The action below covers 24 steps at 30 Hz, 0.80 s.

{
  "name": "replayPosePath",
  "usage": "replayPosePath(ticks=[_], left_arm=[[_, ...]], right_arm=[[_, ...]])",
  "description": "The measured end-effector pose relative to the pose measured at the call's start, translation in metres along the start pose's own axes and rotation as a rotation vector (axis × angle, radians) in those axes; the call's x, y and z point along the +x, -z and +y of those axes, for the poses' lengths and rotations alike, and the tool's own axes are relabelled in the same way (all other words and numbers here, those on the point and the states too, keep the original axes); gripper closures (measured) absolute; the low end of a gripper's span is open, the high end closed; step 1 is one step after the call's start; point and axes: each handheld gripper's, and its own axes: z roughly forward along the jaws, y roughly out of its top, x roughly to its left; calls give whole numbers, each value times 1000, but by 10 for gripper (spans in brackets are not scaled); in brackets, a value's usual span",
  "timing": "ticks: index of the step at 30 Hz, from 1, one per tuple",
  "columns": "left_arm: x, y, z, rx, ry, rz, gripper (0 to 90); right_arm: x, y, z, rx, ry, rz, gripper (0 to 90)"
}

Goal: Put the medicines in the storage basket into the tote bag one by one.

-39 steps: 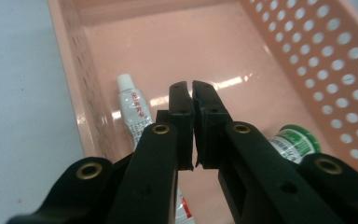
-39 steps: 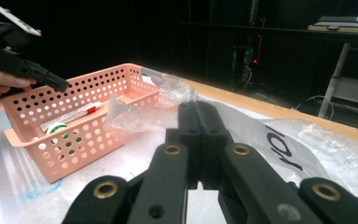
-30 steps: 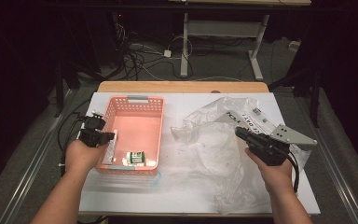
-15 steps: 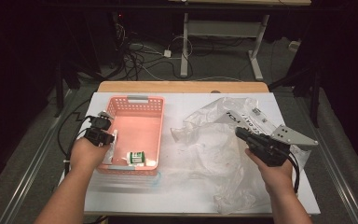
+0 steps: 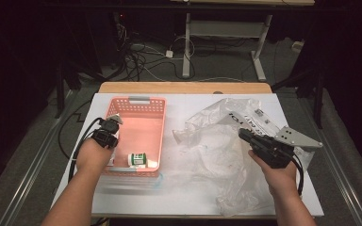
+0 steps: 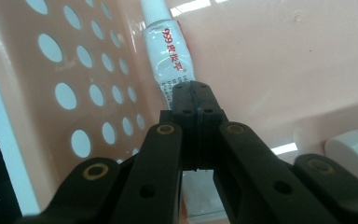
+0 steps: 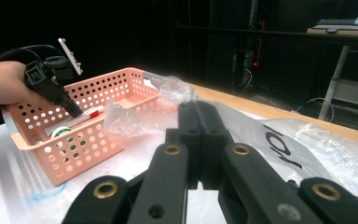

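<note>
My left gripper reaches down into the pink basket by its left wall. In the left gripper view its jaws are shut on the tail of a white tube with red print, which points away along the basket floor. The right gripper view shows that gripper and the tube from the side. A white-capped bottle with a green label lies at the basket's near end. My right gripper is shut with nothing in it, held over the crumpled clear plastic bag.
The basket and bag rest on a white sheet over a wooden table. The bag carries black lettering. Cables trail from both grippers, and more lie on the dark floor beyond, near a desk frame.
My left hand has moved right and down, taking its gripper from the basket's left rim into the basket. The right gripper has stayed where it was.
</note>
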Motion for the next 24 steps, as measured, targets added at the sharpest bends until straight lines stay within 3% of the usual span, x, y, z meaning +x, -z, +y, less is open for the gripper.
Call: replayPosePath(ticks=[5, 7, 9, 10, 14, 17, 22, 24], left_arm=[[-1, 1, 2, -4, -11, -61, 885], [-9, -1, 5, 19, -62, -103, 884], [-12, 3, 7, -14, -66, -176, 884], [-14, 7, 8, -66, -56, -220, 884], [-14, 16, 12, -132, -43, -273, 884], [-8, 17, 12, -152, -9, -275, 884], [-2, 18, 11, -158, 64, -185, 884], [-4, 19, 11, -144, 65, -74, 884]], right_arm=[[1, 0, 0, 1, 3, -1, 900], [1, -1, 0, 2, 1, -2, 900], [1, -1, 0, 4, 1, -3, 900], [1, -1, 0, 4, 1, -3, 900], [1, -1, 0, 5, 3, -4, 900], [0, -1, -1, 6, 2, -3, 900], [1, -1, 0, 2, 10, -4, 900], [1, -1, 0, 3, 5, -3, 900]])
